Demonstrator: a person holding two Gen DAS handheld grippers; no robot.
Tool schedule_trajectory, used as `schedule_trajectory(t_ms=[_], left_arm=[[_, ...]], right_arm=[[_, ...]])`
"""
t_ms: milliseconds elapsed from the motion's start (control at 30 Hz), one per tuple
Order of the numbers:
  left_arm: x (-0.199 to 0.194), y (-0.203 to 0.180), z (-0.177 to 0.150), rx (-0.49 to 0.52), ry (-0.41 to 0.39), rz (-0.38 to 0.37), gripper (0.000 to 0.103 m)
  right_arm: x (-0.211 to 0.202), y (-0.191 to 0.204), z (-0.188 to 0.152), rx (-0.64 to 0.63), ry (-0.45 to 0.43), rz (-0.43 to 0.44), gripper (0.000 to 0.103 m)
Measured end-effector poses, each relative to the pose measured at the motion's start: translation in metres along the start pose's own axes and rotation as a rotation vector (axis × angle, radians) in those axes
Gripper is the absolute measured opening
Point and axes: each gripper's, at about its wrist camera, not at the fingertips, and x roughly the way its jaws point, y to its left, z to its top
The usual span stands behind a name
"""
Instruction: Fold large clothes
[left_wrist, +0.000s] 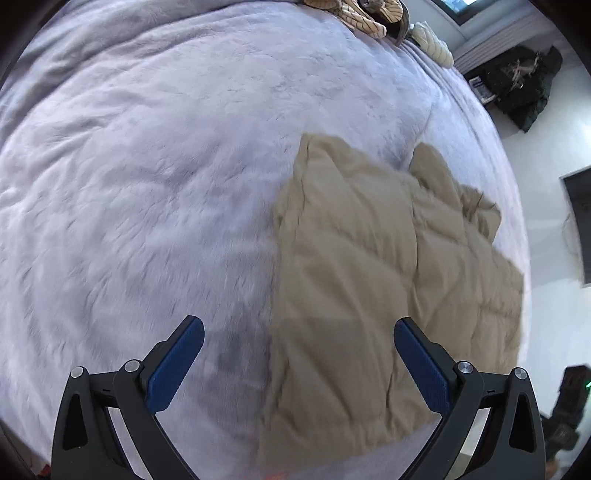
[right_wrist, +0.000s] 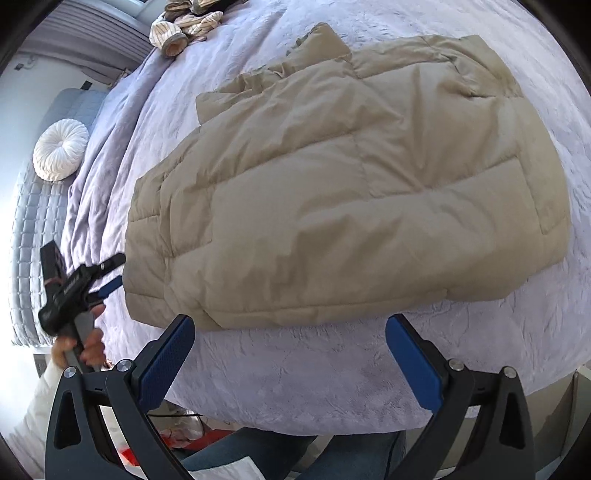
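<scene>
I see the jacket (right_wrist: 351, 177), a tan quilted one, lying folded on the bed (right_wrist: 314, 376), which is covered by a lilac plush blanket (left_wrist: 147, 166). Through the right wrist camera the jacket fills the middle of the view, its near hem close to the bed's front edge. Its sleeves look tucked in, and the collar end points away from me.

My right claw (right_wrist: 290, 356) hangs above the strip of blanket between the hem and the bed's edge. Its jaws stand wide apart with nothing between them, and its blue pads (right_wrist: 166, 365) touch no cloth.

My left claw (left_wrist: 299, 363) is also spread wide and empty. From its own camera it hovers over the jacket's left border, one pad (left_wrist: 173, 369) above bare blanket and the other above tan fabric. The right camera catches that same claw (right_wrist: 110, 273) at the left side of the jacket, just beside its edge, gripped by a hand (right_wrist: 86, 345) with a white sleeve (right_wrist: 33, 413) below it. I cannot tell whether its tips touch the cloth.

At the far end of the bed lies a heap of striped clothes (right_wrist: 188, 26), well apart from the jacket. A round white cushion (right_wrist: 61, 149) sits to the left on a quilted grey surface beside the bed. Below the bed's edge I see jeans (right_wrist: 295, 454).
</scene>
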Motion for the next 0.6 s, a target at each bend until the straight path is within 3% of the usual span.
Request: schedule_trajectory(t_ms=[133, 333, 400, 600], left_arm=[[0.031, 0.019, 0.021, -0.044, 0.107, -0.161, 0.103], [0.08, 0.027, 0.036, -0.076, 0.233, -0.311, 0.103], [0.089, 0.02, 0.038, -0.043, 0.273, -0.342, 0.103], [0.11, -0.008, 0.036, 0.109, 0.387, -0.329, 0.1]], right_arm=[[-0.002, 0.002, -0.001, 0.001, -0.006, -0.01, 0.103], [0.007, 0.016, 0.012, 0.016, -0.019, -0.024, 0.103], [0.009, 0.021, 0.019, 0.013, -0.023, -0.022, 0.103], [0.016, 0.044, 0.057, -0.049, -0.072, -0.046, 0.103]])
